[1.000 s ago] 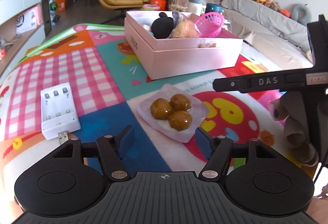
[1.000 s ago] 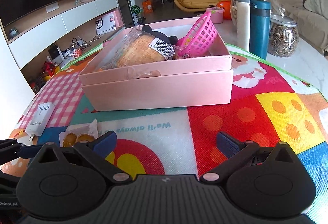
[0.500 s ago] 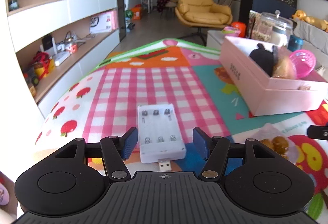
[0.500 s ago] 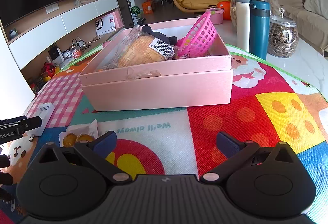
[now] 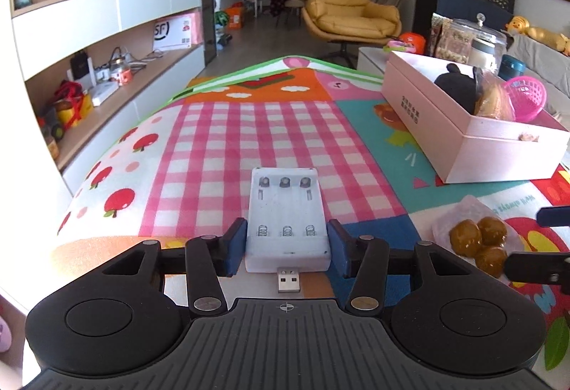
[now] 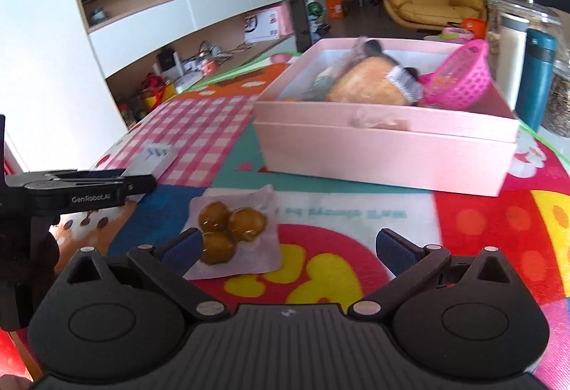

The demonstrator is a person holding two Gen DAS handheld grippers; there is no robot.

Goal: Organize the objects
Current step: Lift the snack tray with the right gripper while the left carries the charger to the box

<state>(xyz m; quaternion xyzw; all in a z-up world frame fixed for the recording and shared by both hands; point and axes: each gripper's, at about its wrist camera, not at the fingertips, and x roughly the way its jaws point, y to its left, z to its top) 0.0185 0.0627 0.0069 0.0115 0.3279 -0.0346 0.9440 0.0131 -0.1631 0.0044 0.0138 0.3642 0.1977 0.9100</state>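
Left tongs closing around the charger, right ones wide and empty

Charger (image 5: 287,222) lies on the pink check of the mat (image 5: 221,147), between the left gripper (image 5: 287,247) pads. Right of it, the snack bag (image 6: 233,229) sits by the gaping right gripper (image 6: 285,247); pink box (image 6: 384,147) far right.

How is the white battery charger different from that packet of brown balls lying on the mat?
The battery charger is a hard white box with empty slots and a USB plug; the packet of brown balls is a soft clear wrapper around three round pieces. The charger sits between the closing left gripper's fingers; the packet lies only partly between the right gripper's wide-open ones. Both rest flat on the mat.
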